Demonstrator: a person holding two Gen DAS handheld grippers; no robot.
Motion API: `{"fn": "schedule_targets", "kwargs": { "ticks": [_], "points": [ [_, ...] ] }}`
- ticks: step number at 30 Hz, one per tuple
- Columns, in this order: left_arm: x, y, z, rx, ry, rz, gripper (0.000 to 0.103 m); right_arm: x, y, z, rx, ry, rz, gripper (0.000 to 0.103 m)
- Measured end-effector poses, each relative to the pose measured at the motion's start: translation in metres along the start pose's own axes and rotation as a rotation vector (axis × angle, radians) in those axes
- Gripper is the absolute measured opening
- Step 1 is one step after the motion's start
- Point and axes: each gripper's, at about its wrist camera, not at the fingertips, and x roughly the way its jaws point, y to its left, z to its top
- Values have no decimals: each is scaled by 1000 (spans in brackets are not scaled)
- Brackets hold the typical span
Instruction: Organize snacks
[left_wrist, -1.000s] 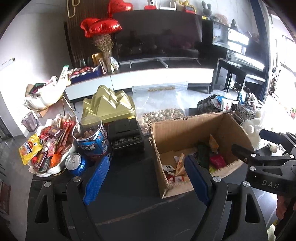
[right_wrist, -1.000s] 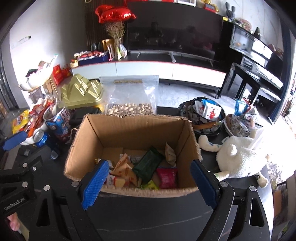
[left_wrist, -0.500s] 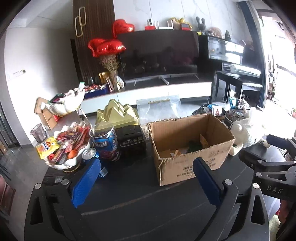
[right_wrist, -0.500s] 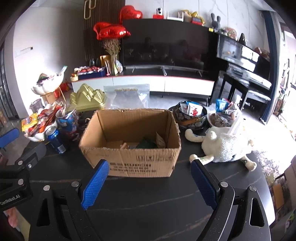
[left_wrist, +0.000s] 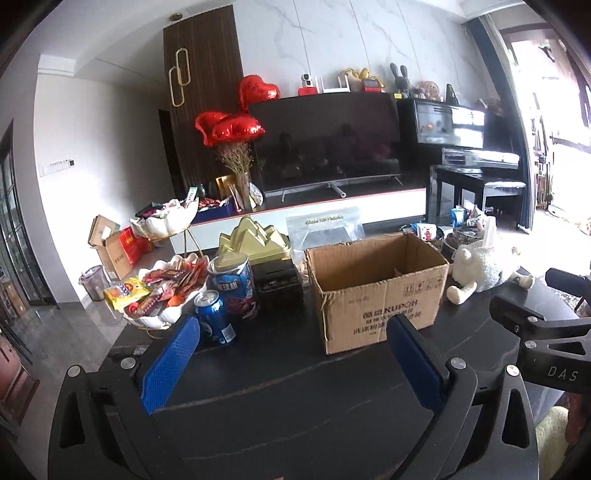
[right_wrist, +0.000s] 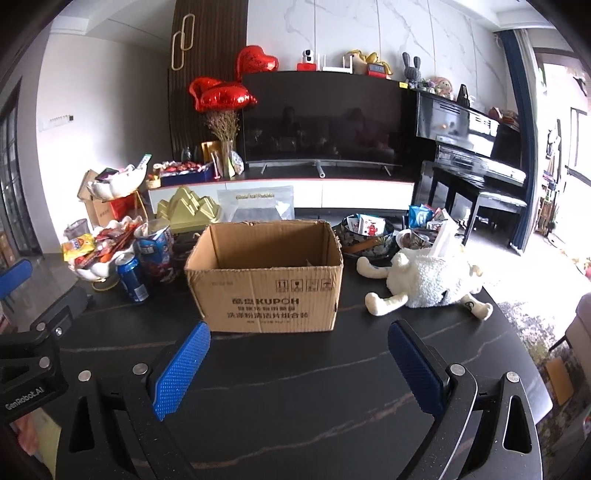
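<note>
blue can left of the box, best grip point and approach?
Take the blue can across its round sidewall at mid-height, coming in from the near table edge with the left gripper. It stands tilted, with the printed tin and white snack dish crowding its far side; only the near side looks open.

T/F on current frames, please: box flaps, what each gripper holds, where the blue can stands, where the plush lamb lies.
1. The cardboard box stands open at the top. True.
2. The left gripper holds a snack packet. False: its jaws stand open with nothing between them.
3. The blue can stands left of the box in the left wrist view. True.
4. The plush lamb lies inside the box. False: it lies on the table, to the right of the box.
5. The right gripper is empty. True.
</note>
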Motion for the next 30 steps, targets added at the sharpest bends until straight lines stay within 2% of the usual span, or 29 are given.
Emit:
{"fn": "schedule_targets", "kwargs": {
  "ticks": [5, 9, 13, 17, 30],
  "points": [
    [-17, -1, -10, -7, -13, -23, 103, -17, 2, -15, 9, -19, 16, 98],
    [-32, -2, -18, -15, -32, -9, 103, -28, 3, -25, 2, -35, 0, 98],
    [-40, -2, -24, -29, -22, -46, 103, -35, 2, -32, 10, -33, 21, 98],
    [-49, -5, -28, -25, -32, -49, 103, -44, 0, -40, 15, -45, 18, 98],
    [-60, -6, -31, -32, -48, -51, 103, -58, -1, -46, 11, -71, 22, 98]
  ]
}}
